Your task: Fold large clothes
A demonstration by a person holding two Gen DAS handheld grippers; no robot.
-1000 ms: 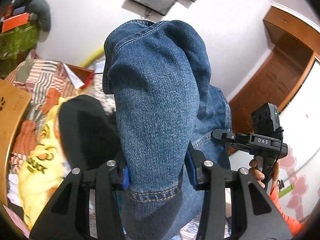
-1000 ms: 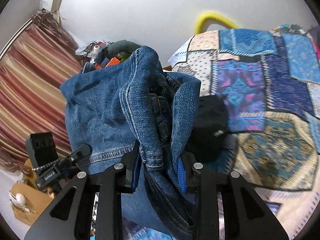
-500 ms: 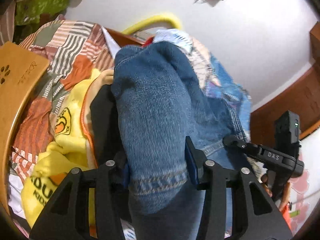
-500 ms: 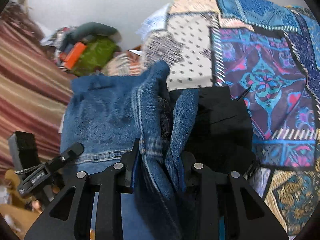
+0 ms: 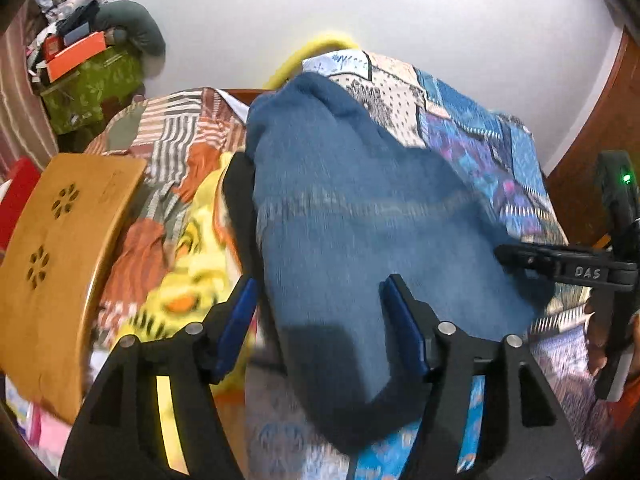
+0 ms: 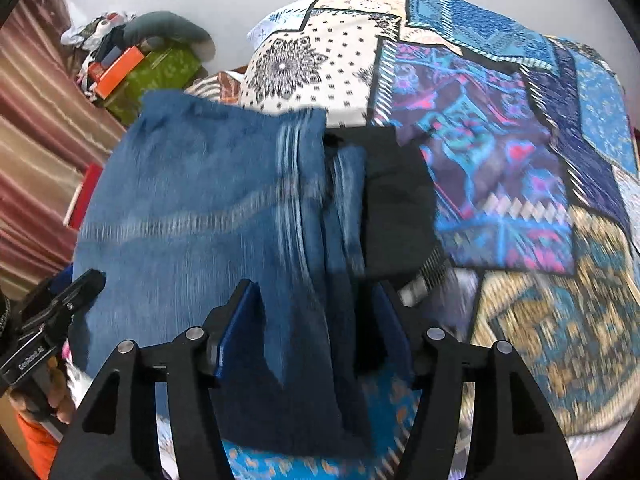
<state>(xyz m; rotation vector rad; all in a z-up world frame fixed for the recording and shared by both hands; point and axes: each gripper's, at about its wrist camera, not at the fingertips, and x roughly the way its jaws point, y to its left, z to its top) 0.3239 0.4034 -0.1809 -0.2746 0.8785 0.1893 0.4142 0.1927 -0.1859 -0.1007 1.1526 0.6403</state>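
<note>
Blue jeans (image 5: 344, 216) lie folded on the patchwork bedspread (image 5: 472, 132), blurred by motion. My left gripper (image 5: 320, 320) is open, its blue pads spread on either side of the denim. My right gripper (image 6: 316, 320) is open too, its pads apart around the jeans (image 6: 208, 208). The right gripper also shows at the right edge of the left wrist view (image 5: 576, 268). The left gripper also shows at the lower left of the right wrist view (image 6: 52, 320). A black garment (image 6: 396, 204) lies under the jeans' right side.
A yellow printed garment (image 5: 192, 264) and a striped patchwork cloth (image 5: 168, 136) lie left of the jeans. A wooden board (image 5: 60, 248) stands at the left. A green box (image 5: 88, 88) with clutter sits by the wall. A striped curtain (image 6: 36, 128) hangs at the left.
Both grippers lowered the jeans onto the bed and opened, letting go of the denim. The jeans went from hanging bunched in the jaws to lying on the bedspread.
</note>
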